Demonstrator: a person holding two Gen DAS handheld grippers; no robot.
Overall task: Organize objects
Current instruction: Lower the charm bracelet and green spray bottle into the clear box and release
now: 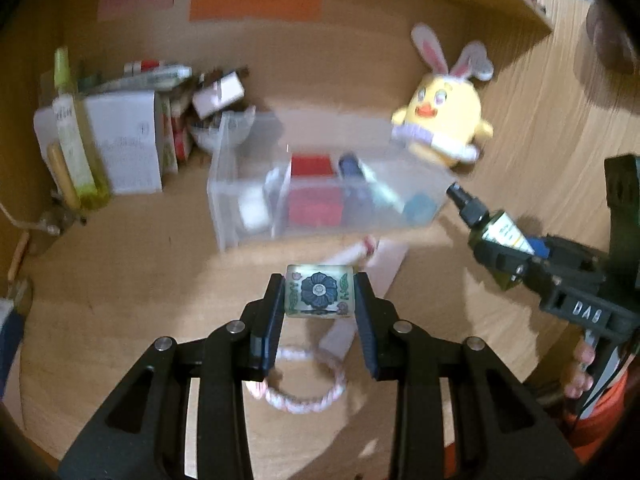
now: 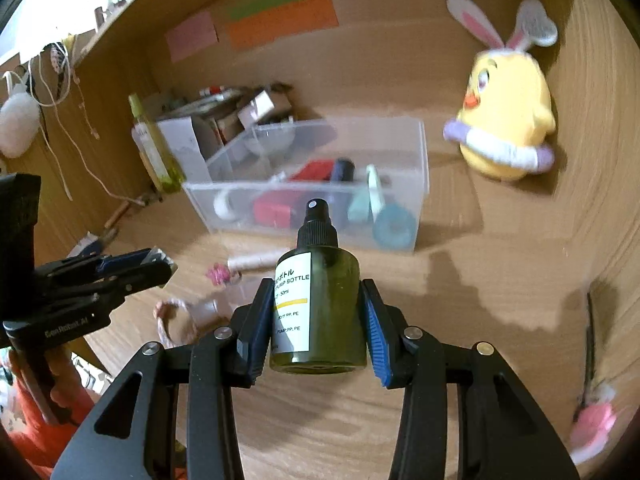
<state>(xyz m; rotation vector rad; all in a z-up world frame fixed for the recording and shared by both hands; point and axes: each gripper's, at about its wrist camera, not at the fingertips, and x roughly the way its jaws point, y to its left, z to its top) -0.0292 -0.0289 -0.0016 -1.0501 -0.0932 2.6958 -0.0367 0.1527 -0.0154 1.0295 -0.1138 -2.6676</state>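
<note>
Tile [image 1: 320, 291] pale, blue flower print; pump bottle [image 2: 320, 300] dark green, white label.

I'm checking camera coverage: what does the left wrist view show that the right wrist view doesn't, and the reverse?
Only the left wrist view shows the flower-printed white tile face-on, clamped in the left tongs.

Only the right wrist view shows the pink fluffy item at the desk's right edge, and the printed label of the dark green pump bottle gripped by the right tongs.

Both show the clear plastic bin holding small items, the yellow chick plush with rabbit ears, the coloured paper notes and the braided pink-white ring.
</note>
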